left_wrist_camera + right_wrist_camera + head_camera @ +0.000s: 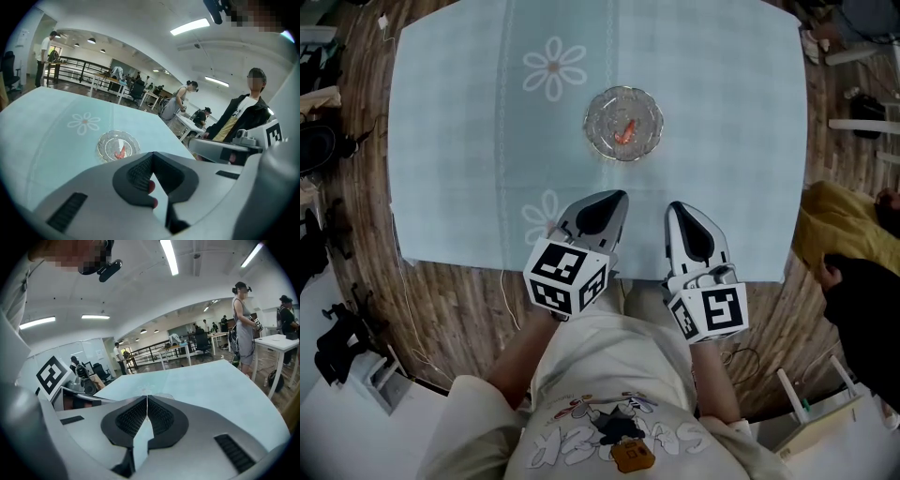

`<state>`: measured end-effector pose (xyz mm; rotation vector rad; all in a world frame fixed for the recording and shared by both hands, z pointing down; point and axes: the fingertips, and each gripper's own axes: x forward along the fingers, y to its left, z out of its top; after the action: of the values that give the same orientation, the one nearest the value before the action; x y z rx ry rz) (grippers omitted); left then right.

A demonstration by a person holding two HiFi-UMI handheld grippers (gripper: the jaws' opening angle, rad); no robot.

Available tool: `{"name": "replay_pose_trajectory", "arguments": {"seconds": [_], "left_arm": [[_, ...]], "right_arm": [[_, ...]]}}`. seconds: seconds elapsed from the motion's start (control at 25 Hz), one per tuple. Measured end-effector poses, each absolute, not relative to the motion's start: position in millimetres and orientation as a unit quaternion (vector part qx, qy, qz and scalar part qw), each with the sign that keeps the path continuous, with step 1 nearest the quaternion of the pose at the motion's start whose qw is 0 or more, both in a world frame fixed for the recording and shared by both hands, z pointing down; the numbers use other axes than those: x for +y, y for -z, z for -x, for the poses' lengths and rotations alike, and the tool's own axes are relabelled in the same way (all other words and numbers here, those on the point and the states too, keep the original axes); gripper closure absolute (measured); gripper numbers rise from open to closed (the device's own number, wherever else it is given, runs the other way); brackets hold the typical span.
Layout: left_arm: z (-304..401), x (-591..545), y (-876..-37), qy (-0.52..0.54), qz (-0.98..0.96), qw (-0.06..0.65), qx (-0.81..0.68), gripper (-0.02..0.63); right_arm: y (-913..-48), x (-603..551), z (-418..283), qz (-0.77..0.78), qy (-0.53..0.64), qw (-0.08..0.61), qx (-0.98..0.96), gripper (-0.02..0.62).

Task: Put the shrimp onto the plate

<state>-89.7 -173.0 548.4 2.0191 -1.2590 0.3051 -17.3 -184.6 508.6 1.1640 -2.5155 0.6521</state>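
On the near side of the plate (649,105), at the tabletop (459,141) edge, my left gripper (614,199) and right gripper (677,208) both sit closed on nothing. The shrimp (624,132) already lies in the plate's middle, so I judge the task finished.

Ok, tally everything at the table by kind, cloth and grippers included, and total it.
Clear glass scalloped plate: 1
Orange shrimp, lying on that plate: 1
Pale blue flowered tablecloth: 1
Grey two-jaw grippers, jaws together: 2 (left gripper, right gripper)
Total: 5
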Motion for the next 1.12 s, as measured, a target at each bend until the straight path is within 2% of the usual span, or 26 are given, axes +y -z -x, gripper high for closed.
{"name": "replay_pose_trajectory", "arguments": {"seconds": [1.12], "left_arm": [[65.7,-98.1,-410.1,-0.065,-0.795,0.259,-0.545,0.598]], "right_arm": [[-391.6,-136.8,5.5,-0.368,-0.147,0.090,-0.914,0.571]]}}
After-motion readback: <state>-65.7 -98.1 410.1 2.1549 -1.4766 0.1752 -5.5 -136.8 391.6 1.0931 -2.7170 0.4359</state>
